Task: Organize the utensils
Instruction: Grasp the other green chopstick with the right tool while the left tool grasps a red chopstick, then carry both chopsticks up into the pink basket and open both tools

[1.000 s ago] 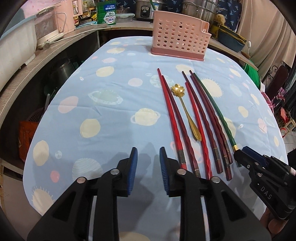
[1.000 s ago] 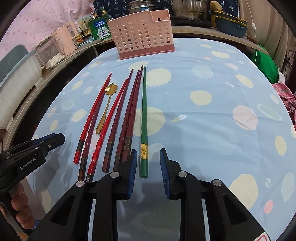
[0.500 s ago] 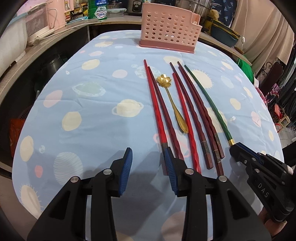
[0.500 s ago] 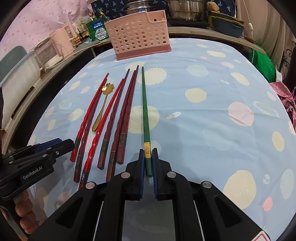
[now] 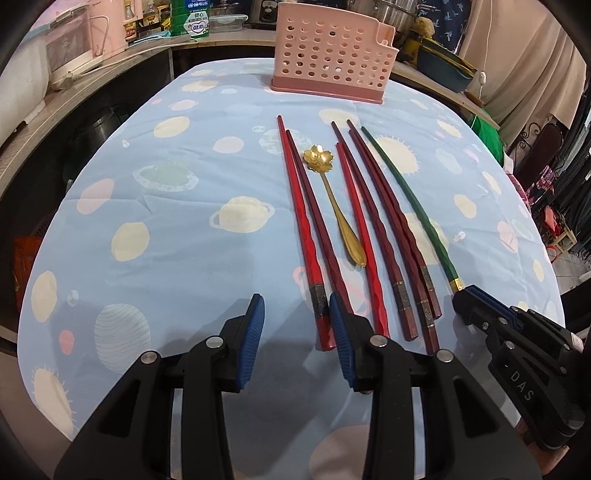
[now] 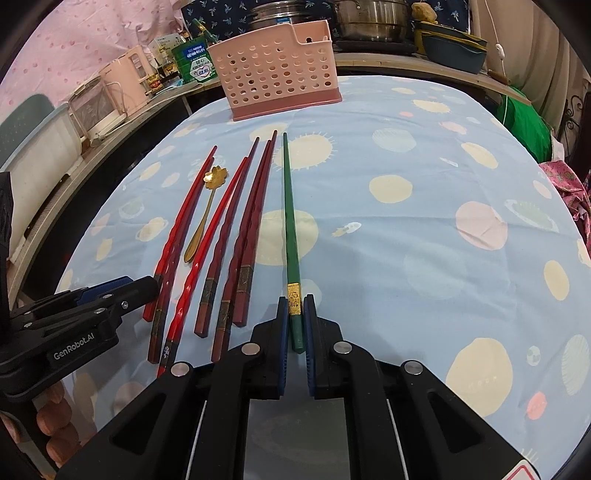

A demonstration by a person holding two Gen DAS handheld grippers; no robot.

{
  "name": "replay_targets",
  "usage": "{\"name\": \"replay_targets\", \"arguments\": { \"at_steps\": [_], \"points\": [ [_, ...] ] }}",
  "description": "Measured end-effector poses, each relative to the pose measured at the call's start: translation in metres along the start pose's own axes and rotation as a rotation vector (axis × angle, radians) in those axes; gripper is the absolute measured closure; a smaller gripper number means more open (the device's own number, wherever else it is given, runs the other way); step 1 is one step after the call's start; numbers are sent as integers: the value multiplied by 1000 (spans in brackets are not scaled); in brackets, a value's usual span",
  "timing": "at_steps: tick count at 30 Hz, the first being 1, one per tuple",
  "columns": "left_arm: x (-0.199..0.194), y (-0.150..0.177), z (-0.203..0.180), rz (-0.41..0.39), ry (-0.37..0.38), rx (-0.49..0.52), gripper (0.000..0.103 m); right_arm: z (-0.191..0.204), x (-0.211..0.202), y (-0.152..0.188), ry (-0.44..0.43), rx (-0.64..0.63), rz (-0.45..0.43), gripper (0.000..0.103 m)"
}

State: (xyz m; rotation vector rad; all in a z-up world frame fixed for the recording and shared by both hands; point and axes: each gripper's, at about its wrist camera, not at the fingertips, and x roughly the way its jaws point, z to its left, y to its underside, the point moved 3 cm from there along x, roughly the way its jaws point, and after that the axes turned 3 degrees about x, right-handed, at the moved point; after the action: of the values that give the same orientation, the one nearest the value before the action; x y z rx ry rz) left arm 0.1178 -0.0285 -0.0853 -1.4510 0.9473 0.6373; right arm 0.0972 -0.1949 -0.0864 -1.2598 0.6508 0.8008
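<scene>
My right gripper (image 6: 295, 306) is shut on the near end of a green chopstick (image 6: 289, 221) that lies on the blue tablecloth; it shows too in the left wrist view (image 5: 463, 295). Several red and dark red chopsticks (image 6: 240, 229) and a gold flower spoon (image 6: 207, 206) lie in a row to its left. My left gripper (image 5: 295, 306) is open at the near ends of the leftmost red chopsticks (image 5: 306, 229), its right finger over them. A pink perforated utensil basket (image 5: 332, 59) stands at the table's far end.
The round table (image 6: 443, 221) has a blue planet-print cloth. Counters behind hold appliances (image 5: 74, 44), bottles, steel pots (image 6: 369, 18) and a dark bowl (image 6: 454, 48). Clothes hang off to the right.
My right gripper closed on the green chopstick's near end. My left gripper moved forward and right toward the red chopsticks and opened wider.
</scene>
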Motion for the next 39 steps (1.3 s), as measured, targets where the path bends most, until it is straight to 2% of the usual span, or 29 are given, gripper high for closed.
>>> {"name": "replay_targets", "arguments": {
  "at_steps": [8,18,28,39],
  "points": [
    [1,0,1,-5,-13,4,70,0,0,0,0,0,-1,95],
    [0,0,14,-2,-22,-20,96,-1,-1,0,-1,0,-2,95],
    [-6,0,18,-4,-6,-40,96,-1,-7,-1,-4,5,-14,96],
    [-54,-22,23,-100,-3,-57,96,-4,-45,-24,-28,34,-100,96]
  ]
}}
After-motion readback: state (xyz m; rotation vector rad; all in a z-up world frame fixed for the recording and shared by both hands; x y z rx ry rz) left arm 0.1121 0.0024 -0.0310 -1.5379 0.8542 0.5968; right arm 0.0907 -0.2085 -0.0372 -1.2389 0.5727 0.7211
